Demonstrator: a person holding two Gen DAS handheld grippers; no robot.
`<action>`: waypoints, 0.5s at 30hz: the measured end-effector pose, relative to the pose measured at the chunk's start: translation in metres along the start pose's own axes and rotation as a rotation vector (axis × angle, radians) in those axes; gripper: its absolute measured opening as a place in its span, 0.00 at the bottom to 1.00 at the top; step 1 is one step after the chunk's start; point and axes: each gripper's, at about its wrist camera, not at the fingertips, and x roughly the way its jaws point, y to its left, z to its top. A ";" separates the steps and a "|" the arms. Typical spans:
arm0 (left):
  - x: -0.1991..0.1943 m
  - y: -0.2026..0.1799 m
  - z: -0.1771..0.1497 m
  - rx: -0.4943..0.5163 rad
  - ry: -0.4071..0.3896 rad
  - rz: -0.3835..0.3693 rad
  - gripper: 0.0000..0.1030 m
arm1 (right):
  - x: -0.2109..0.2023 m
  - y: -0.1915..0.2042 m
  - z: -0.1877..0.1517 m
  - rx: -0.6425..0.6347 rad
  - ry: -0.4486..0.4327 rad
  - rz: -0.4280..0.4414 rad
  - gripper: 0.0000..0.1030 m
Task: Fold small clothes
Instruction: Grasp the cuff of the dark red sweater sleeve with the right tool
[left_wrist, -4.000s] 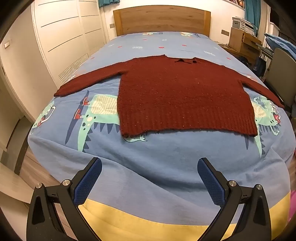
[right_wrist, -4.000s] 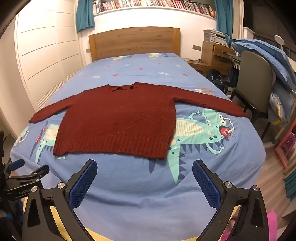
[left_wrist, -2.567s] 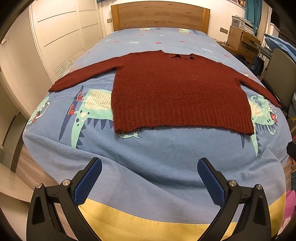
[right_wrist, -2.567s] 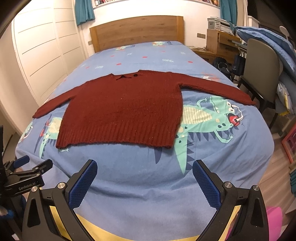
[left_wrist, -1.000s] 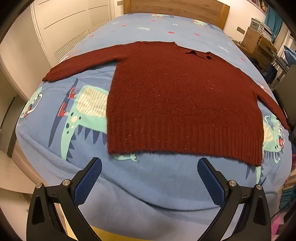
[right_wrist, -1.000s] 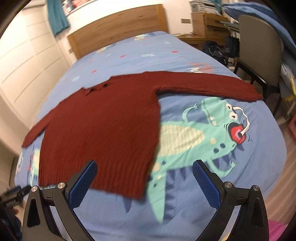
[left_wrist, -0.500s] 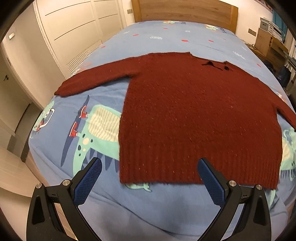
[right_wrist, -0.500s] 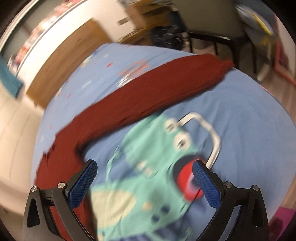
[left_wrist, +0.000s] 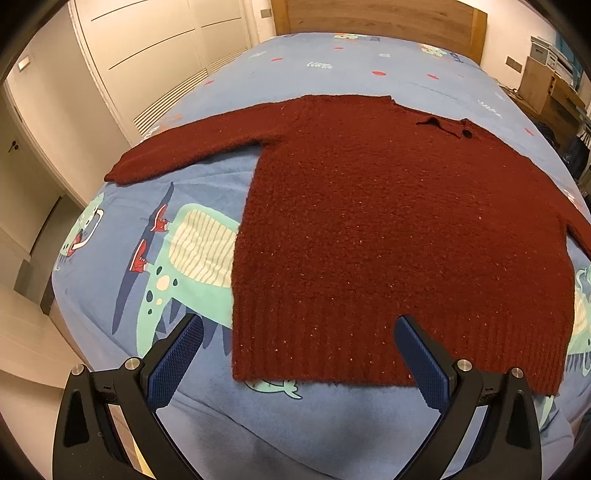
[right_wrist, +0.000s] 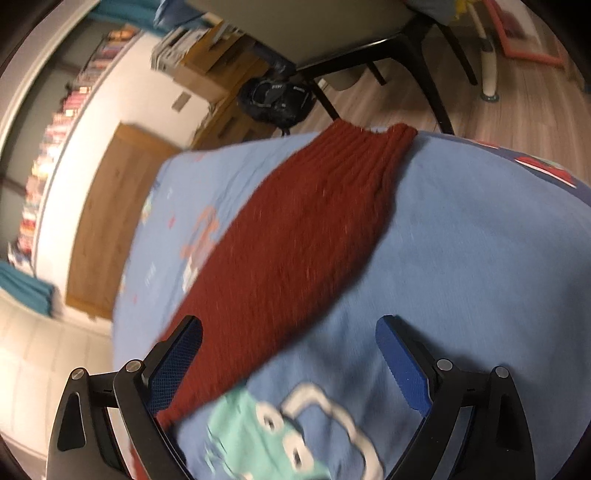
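While both tools hang released, bring your right tool (right_wrist: 288, 354) to the sweater's sleeve cuff (right_wrist: 369, 155); your left tool (left_wrist: 295, 354) takes the hem (left_wrist: 314, 354), pinching both layers.

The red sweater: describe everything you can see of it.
The dark red knit sweater lies flat and unfolded on the blue dinosaur-print bedsheet, front up, hem toward the camera, both sleeves spread out sideways. It looks like thick, nubbly wool with pale flecks, a ribbed hem and ribbed cuffs. A short placket at the neck carries a dark button. The right sleeve reaches the bed's edge near the chair. The left gripper and right gripper hover open; neither grips it.
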 end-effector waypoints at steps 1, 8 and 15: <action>0.001 0.000 0.000 -0.002 0.004 0.000 0.99 | 0.002 -0.003 0.006 0.024 -0.013 0.019 0.87; 0.005 0.001 0.000 0.001 0.014 0.006 0.99 | 0.018 -0.029 0.033 0.189 -0.075 0.098 0.47; 0.008 0.008 0.000 -0.014 0.018 0.002 0.99 | 0.029 -0.031 0.048 0.241 -0.072 0.129 0.11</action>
